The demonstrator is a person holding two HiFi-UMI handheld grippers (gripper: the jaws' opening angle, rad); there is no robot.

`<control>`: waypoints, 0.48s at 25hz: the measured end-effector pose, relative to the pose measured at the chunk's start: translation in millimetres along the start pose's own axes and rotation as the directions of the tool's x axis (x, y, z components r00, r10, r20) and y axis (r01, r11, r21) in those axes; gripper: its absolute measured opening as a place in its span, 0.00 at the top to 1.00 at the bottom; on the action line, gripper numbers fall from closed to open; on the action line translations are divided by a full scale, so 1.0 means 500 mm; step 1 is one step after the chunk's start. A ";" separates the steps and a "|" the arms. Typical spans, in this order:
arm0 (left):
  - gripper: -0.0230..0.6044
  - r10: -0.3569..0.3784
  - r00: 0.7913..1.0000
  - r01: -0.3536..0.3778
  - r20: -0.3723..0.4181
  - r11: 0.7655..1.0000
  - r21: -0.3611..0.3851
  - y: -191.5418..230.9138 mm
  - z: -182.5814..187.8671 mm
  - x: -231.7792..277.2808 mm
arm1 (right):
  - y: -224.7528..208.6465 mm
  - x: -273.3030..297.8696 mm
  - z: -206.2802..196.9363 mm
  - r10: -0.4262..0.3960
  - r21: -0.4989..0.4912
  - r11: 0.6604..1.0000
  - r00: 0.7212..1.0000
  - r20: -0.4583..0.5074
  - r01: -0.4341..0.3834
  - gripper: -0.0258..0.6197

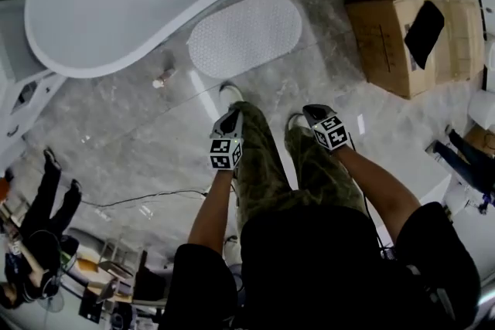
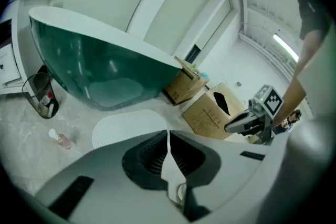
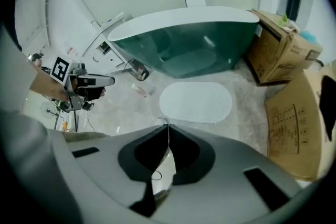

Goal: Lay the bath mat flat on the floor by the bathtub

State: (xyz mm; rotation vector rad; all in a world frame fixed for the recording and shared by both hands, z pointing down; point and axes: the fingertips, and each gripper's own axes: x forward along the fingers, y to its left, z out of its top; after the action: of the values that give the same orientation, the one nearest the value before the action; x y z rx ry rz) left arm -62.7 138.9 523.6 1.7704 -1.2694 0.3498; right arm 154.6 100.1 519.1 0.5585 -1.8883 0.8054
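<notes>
The bath mat (image 1: pixel 244 35) lies flat on the floor (image 1: pixel 131 143), just beside the bathtub (image 1: pixel 116 4), with no curled edge visible. The left gripper (image 1: pixel 230 120) and right gripper (image 1: pixel 315 117) hang well apart from it, each with jaws pressed together on nothing. The laying looks done (only a check remains): scan the mat's rim for lifted corners, and press down only where one shows

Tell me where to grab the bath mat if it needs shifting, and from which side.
I'd pinch the thin rim of the bath mat on its long edge facing the person's feet, coming in low from that side. It lies flat on the floor, so only the edge offers a hold, and the bathtub crowds the far side.
</notes>
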 end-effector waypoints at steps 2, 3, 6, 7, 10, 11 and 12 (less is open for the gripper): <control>0.91 -0.016 1.000 0.016 0.013 1.000 -0.022 -0.011 0.041 -0.054 | 0.029 -0.062 0.025 -0.028 -0.020 0.999 0.999 -0.021 0.027 0.92; 0.91 -0.022 0.999 0.023 0.025 0.999 -0.028 -0.015 0.066 -0.079 | 0.041 -0.092 0.039 -0.041 -0.039 0.998 0.999 -0.029 0.040 0.92; 0.91 -0.050 0.997 0.051 0.051 0.999 -0.009 -0.038 0.134 -0.151 | 0.077 -0.192 0.080 -0.073 -0.081 0.994 0.997 -0.024 0.071 0.92; 0.91 -0.059 0.996 0.058 0.061 0.998 0.005 -0.040 0.159 -0.172 | 0.085 -0.222 0.103 -0.083 -0.083 0.993 0.997 -0.002 0.083 0.92; 0.91 -0.062 0.994 0.058 0.089 0.997 0.047 -0.036 0.236 -0.239 | 0.107 -0.301 0.170 -0.113 -0.068 0.991 0.989 0.094 0.120 0.92; 0.91 -0.063 0.993 0.058 0.097 0.997 0.056 -0.039 0.259 -0.263 | 0.113 -0.330 0.179 -0.128 -0.055 0.989 0.985 0.113 0.135 0.92; 0.91 -0.063 0.991 0.057 0.114 0.996 0.062 -0.042 0.289 -0.282 | 0.114 -0.359 0.189 -0.146 -0.042 0.987 0.981 0.129 0.152 0.92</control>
State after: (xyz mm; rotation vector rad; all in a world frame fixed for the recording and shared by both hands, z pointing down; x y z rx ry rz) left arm -143.3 111.8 339.0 1.8976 -1.2948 0.2554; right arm 135.0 75.4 310.9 0.7242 -1.9495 0.6346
